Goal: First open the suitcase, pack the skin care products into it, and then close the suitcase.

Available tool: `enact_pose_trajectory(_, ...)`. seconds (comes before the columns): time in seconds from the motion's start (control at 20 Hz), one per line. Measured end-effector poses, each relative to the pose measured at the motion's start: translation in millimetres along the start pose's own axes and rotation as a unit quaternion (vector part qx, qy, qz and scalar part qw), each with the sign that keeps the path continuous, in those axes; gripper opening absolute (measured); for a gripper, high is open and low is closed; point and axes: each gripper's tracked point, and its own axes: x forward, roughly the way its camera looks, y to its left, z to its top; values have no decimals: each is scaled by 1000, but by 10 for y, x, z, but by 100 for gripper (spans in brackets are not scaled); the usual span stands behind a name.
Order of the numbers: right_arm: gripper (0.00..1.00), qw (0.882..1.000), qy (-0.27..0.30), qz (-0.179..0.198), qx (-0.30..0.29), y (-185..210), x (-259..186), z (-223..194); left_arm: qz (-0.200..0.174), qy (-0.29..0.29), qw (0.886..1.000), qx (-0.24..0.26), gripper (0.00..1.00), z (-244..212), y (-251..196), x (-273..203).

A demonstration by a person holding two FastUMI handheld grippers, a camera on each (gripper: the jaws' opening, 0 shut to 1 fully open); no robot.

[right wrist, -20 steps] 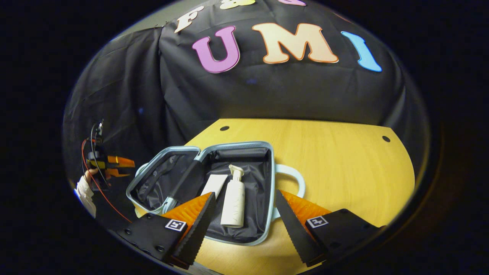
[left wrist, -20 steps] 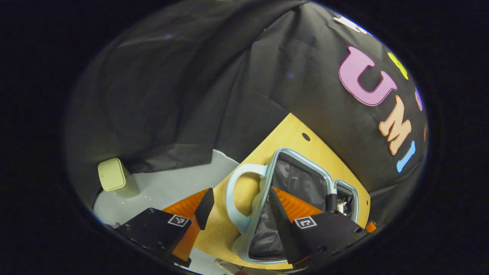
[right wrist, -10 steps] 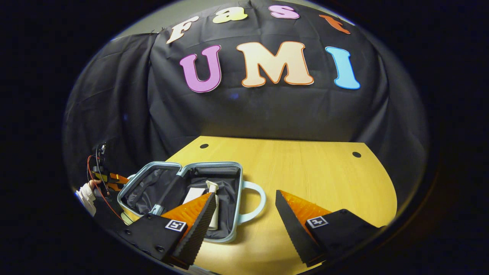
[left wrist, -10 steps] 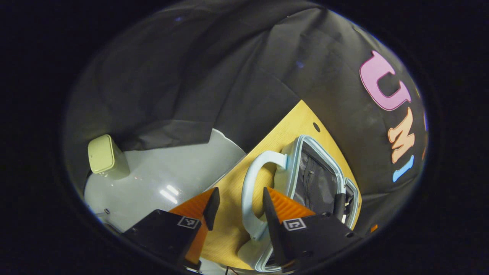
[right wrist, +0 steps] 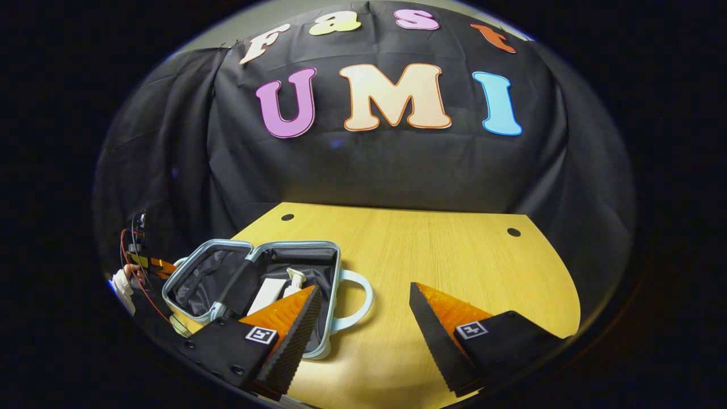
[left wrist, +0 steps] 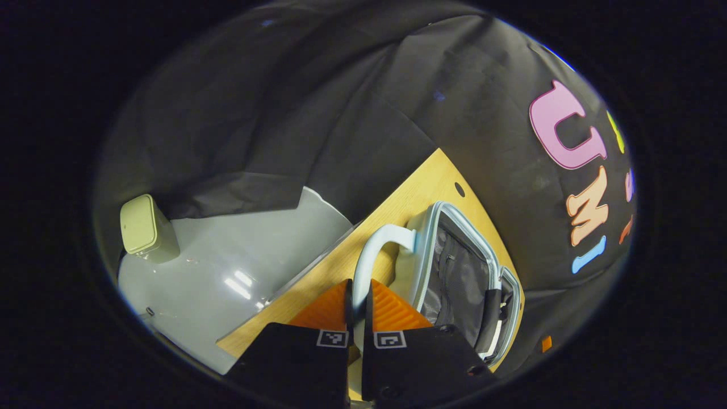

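The light-blue suitcase (right wrist: 196, 267) lies open on the wooden table (right wrist: 443, 255), its black lining showing. A white pump bottle (right wrist: 293, 278) and a white tube (right wrist: 267, 292) lie in its right half. In the left gripper view the suitcase (left wrist: 454, 267) is seen from its left end, and my left gripper (left wrist: 359, 301) is shut on the curved handle (left wrist: 369, 258) of that half. My right gripper (right wrist: 363, 335) hangs open above the table just right of the case, near the other handle (right wrist: 356, 304). The left gripper (right wrist: 149, 264) and a hand (right wrist: 121, 279) show at the case's far side.
A pale green bin (left wrist: 143, 228) stands on the grey floor (left wrist: 227, 267) beyond the table's edge. The table has bare wood to the right of the case, with two small holes (right wrist: 513, 232) near its back edge.
My left gripper moved onto the suitcase handle and closed on it. My right gripper drew back and rose away from the open case, staying open.
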Motion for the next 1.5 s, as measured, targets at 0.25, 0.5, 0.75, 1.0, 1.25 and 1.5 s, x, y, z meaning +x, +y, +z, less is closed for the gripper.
enact_pose_trajectory(0.25, 98, 1000, -8, -1, 4, -50, 2, 57, 15, -9, 999, 45, 5, 97, -182, -169)
enact_pose_trajectory(0.5, 98, 1000, -21, -10, 9, -156, -21, 132, -29, -38, 998, 49, 1, 382, -742, -572)
enact_pose_trajectory(0.75, 98, 999, -35, -16, 19, -296, -87, 189, -69, -56, 993, 71, 1, 488, -1329, -910)
enact_pose_trajectory(1.0, 95, 998, -48, -27, 25, -504, -157, 238, -132, -66, 982, 120, 1, 466, -2117, -1222)
enact_pose_trajectory(1.25, 98, 997, -54, -35, 30, -723, -249, 236, -190, -55, 964, 176, 1, 206, -2940, -1378)
enact_pose_trajectory(1.5, 98, 996, -59, -47, 44, -975, -382, 212, -231, -32, 950, 210, 1, -99, -3581, -1369)
